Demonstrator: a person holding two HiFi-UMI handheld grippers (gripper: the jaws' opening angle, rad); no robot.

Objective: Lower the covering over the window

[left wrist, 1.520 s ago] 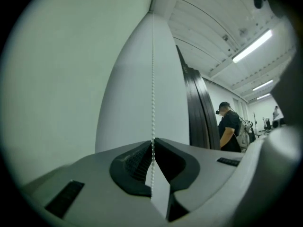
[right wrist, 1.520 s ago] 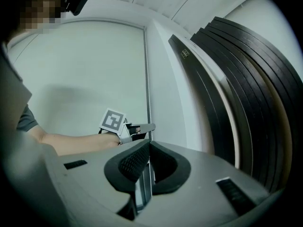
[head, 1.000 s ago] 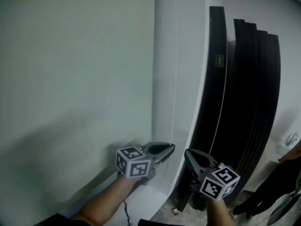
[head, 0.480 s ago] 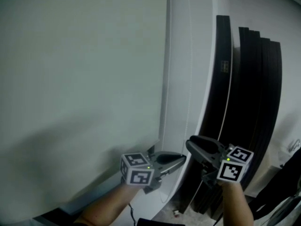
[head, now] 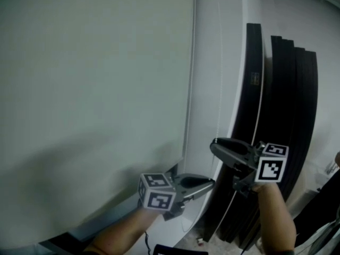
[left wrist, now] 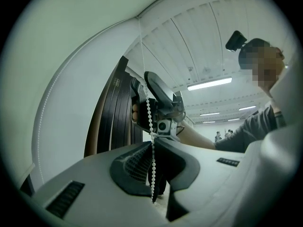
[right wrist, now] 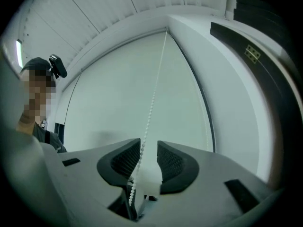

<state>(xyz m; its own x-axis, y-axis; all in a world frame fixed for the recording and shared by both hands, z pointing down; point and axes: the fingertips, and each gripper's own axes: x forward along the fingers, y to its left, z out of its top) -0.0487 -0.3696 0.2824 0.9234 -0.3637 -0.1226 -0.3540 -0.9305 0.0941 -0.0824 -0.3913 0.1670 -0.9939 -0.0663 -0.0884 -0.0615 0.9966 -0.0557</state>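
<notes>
A pale roller blind (head: pixel 95 89) covers the window at the left of the head view. Its white bead chain (left wrist: pixel 150 122) hangs beside the blind's right edge. My left gripper (head: pixel 211 183) sits low and points right, shut on the chain (left wrist: pixel 152 174), which runs down between its dark pads. My right gripper (head: pixel 213 146) is higher up and points left toward the blind. Its jaws have just been opening and stand apart, with the chain (right wrist: pixel 150 108) loose in the gap, close to the left pad (right wrist: pixel 124 161).
Several tall black panels (head: pixel 287 116) lean against the wall on the right. A white frame strip (head: pixel 212 62) separates them from the blind. A small item (head: pixel 198 240) lies on the floor below.
My right gripper has risen and its jaws have opened off the chain. My left gripper has shifted to the right, still closed on the chain.
</notes>
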